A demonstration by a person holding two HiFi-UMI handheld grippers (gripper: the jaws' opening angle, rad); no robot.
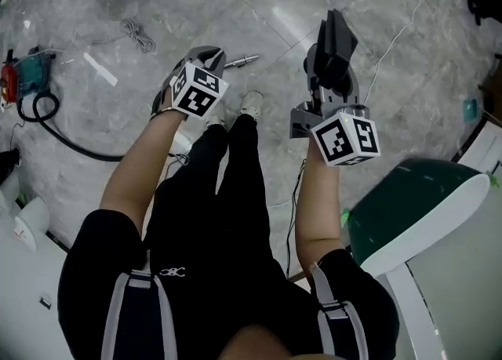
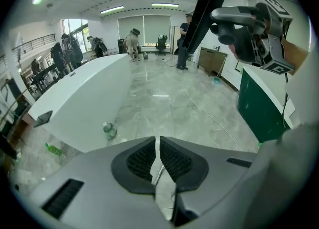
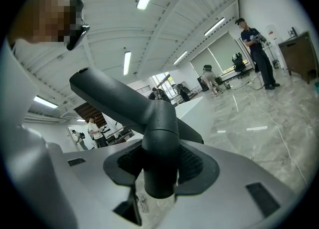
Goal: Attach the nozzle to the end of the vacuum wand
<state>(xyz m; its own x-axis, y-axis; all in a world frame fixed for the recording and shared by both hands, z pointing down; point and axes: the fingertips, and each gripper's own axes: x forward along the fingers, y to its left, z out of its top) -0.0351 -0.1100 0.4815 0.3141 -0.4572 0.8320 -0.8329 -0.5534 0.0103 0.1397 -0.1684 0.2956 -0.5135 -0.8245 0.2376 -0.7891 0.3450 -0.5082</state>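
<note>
In the head view my right gripper is shut on the round neck of a black vacuum nozzle, which sticks up and away from it. The right gripper view shows that neck clamped between the two pads, with the nozzle's flat head spreading left and right above. My left gripper hangs shut and empty over the floor, its pads almost touching. A silvery wand end lies on the marble floor just right of the left gripper's tip. The left gripper view catches the black nozzle and the right gripper at upper right.
A red and teal machine with a black hose sits at the left. A white cable lies on the floor. A green and white curved counter stands at the right. A bottle stands by a white counter; people stand far off.
</note>
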